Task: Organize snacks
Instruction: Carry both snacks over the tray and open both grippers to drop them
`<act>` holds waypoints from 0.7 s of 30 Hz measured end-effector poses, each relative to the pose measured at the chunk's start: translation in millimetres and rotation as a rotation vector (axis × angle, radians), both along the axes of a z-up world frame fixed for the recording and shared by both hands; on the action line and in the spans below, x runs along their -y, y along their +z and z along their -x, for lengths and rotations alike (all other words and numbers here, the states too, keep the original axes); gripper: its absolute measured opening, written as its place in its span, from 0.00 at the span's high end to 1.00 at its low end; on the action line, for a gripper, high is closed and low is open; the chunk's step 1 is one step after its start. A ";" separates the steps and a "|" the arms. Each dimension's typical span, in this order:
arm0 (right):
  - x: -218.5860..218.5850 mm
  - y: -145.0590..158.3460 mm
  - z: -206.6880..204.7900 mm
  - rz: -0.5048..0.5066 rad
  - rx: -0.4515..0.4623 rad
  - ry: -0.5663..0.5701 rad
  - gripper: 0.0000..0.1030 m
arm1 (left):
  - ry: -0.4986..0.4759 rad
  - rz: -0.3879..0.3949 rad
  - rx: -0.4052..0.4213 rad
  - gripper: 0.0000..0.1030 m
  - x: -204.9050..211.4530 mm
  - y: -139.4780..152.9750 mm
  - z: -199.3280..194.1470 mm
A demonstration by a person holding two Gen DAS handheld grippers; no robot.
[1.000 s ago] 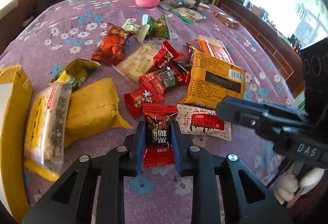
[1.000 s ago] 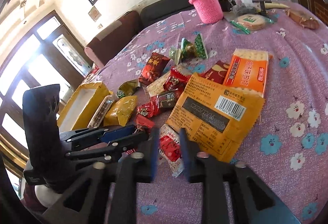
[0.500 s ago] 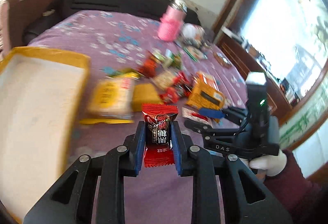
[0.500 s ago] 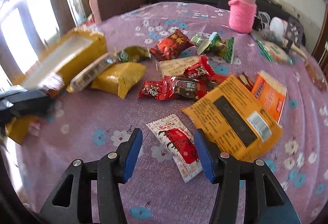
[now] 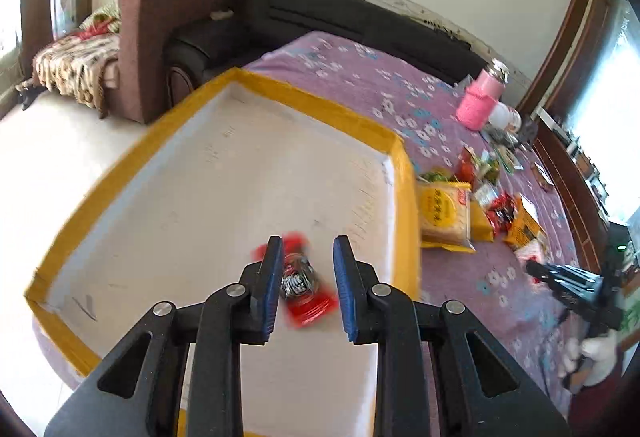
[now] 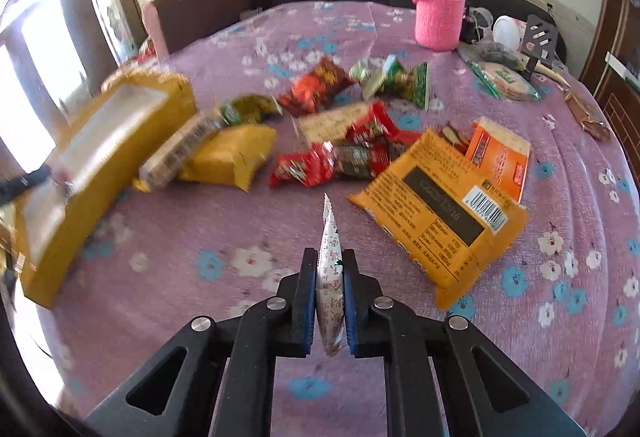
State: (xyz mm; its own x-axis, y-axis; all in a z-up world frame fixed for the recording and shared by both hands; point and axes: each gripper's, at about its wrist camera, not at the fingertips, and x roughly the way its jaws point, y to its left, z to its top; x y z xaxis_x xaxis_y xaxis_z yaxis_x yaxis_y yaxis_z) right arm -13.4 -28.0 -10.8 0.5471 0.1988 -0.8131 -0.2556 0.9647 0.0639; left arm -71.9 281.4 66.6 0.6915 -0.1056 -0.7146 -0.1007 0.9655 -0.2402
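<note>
Standing beside the bench, I see the left tool hanging over a shallow yellow-rimmed tray. Its jaws are parted and opening, and a small red candy packet, blurred, sits loose between them, apparently touching neither pad and seemingly dropping onto the tray's white floor.

The right tool is clamped tight on a thin white sachet printed in red, gripped across its flat faces so it stands edge-on above the purple flowered cloth.

Beyond it lies the rest of the pile: a large orange packet just ahead, red candies, a yellow pouch near the tray, green-wrapped sweets, and farthest back a pink-sleeved bottle.

These wrappers look light, crinkly and slippery; the flat seam or middle probably offers the surest hold, and the biscuits inside may crush under pressure.

Only the left view shows the tray's bare interior and the person's gloved hand on the other tool; only the right view shows the pile clearly.
</note>
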 end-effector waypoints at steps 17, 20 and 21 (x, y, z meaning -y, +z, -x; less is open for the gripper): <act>-213.3 42.5 -13.3 -0.339 -0.154 0.363 0.85 | 0.142 0.093 0.100 0.54 -50.8 4.7 53.9; -220.9 37.6 -22.8 -0.373 -0.187 0.348 0.79 | 0.137 0.118 0.108 0.49 -54.9 5.0 57.1; -214.9 39.5 -25.2 -0.405 -0.187 0.334 0.76 | 0.135 0.122 0.111 0.47 -56.0 4.8 58.4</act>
State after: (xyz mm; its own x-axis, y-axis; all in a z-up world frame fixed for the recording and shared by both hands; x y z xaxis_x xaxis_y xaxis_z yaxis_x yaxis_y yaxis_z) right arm 11.8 186.9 28.7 0.2539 0.6539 -0.7127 -0.4921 0.7217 0.4868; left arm -130.2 337.4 71.4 0.7788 -0.0876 -0.6212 -0.1941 0.9079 -0.3714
